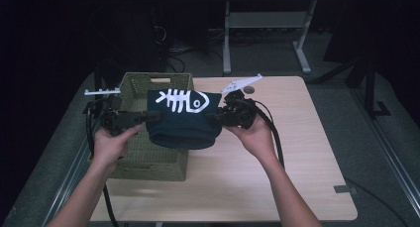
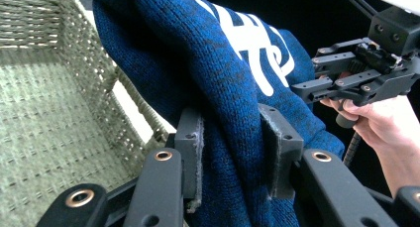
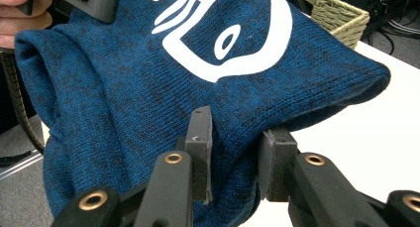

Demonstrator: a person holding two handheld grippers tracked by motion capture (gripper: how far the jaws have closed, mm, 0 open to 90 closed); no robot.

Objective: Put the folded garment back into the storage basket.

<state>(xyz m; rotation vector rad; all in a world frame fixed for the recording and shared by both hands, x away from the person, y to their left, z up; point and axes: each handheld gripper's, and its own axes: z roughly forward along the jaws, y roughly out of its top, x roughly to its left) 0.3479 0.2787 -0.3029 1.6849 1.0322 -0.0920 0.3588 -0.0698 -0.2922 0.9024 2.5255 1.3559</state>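
A dark blue knitted garment (image 1: 183,123) with a white fish-skeleton print hangs folded between my two grippers, above the right edge of a green woven basket (image 1: 153,83). My left gripper (image 1: 148,117) is shut on the garment's left edge (image 2: 233,138); thick knit is bunched between its pads. On the opposite edge (image 3: 233,152) my right gripper (image 1: 214,117) is shut, cloth pinched between its pads. In the left gripper view the right gripper (image 2: 317,83) shows at the far side of the cloth. The garment's lower fold sags below both grippers.
The basket (image 2: 44,113) stands on the left of a light wooden table (image 1: 277,152), and what shows of its floor is bare. Cables trail from both grippers. Behind the table stand a grey table frame (image 1: 267,24) and dark floor.
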